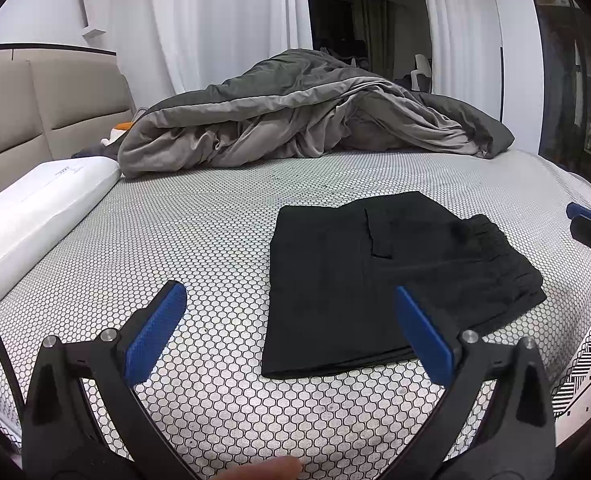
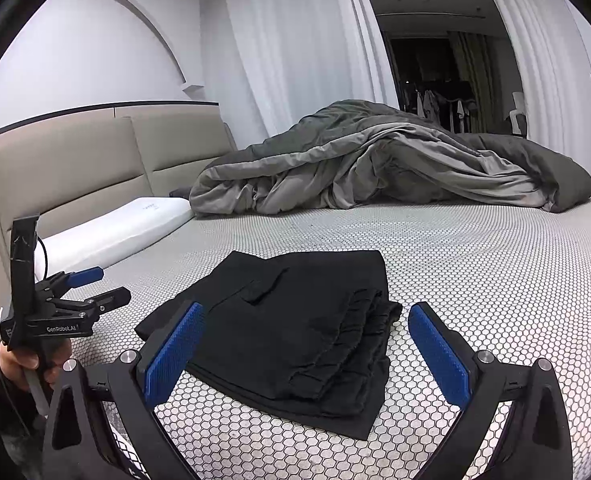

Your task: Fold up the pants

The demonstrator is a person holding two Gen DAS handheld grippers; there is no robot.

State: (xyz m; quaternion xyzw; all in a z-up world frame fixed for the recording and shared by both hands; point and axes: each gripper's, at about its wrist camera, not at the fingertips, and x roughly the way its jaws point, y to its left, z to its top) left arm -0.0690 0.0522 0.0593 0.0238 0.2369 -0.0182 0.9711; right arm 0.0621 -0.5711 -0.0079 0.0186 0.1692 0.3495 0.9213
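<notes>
Left wrist view shows the black pants (image 1: 379, 280) lying folded into a flat rectangular stack on the bed (image 1: 199, 240), right of centre in the frame, with the gathered waistband on top toward the right. The left hand-held gripper (image 1: 291, 332) fills the lower part of the frame with its blue-padded fingers (image 1: 157, 332) spread wide apart and nothing between them; its right finger overlaps the near edge of the pants in the picture, though contact cannot be told. At the right edge of the frame the tips of the right hand-held gripper (image 1: 587, 224) show, parted and empty.

From the right wrist view, that gripper's fingers stand wide apart in the lower frame, with the folded pants lying beyond and between them. At the lower left a hand (image 2: 19, 360) holds the left hand-held gripper above the bed, beside the pants and apart from them.

A crumpled grey duvet (image 1: 295, 120) lies across the far side of the bed, a white pillow (image 1: 35, 216) sits at the left against the beige headboard (image 2: 75, 168), and white curtains (image 2: 291, 48) hang behind.
</notes>
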